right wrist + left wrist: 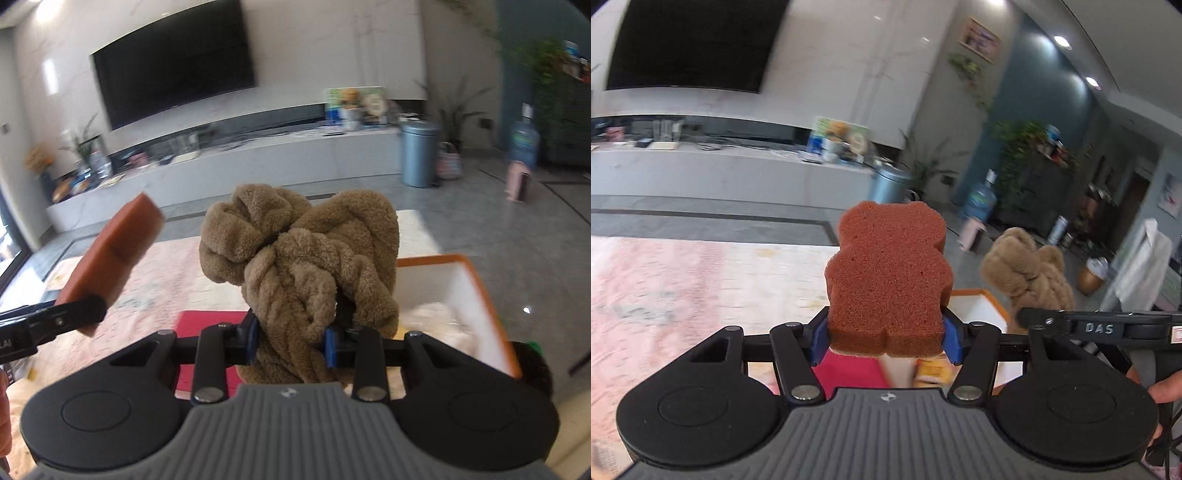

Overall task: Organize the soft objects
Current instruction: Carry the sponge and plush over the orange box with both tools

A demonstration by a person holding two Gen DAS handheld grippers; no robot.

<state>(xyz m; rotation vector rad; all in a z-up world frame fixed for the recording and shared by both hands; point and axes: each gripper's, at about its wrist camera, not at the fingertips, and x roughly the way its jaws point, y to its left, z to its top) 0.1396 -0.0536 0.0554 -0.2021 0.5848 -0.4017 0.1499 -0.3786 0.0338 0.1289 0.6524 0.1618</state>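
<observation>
Carrying both soft items aloft: left gripper (886, 341) pinches the bear-shaped sponge (888, 277), right gripper (291, 341) pinches the plush towel (306, 258); lower each squarely into the orange-rimmed box (491, 295) ahead-right before releasing.

Two grippers are up in the air: the left gripper (886, 338) closed on one bear-shaped orange sponge (889, 280), the right gripper (291, 341) closed on one bunched brown plush cloth (301, 266). Below them sits one orange-rimmed white box (480, 280) and one red flat item (210, 328), over one pale pink rug (683, 288). Further back I count one black wall screen (173, 70), one blue-grey bin (419, 153), one large water bottle (980, 199), and one framed picture (980, 38).
</observation>
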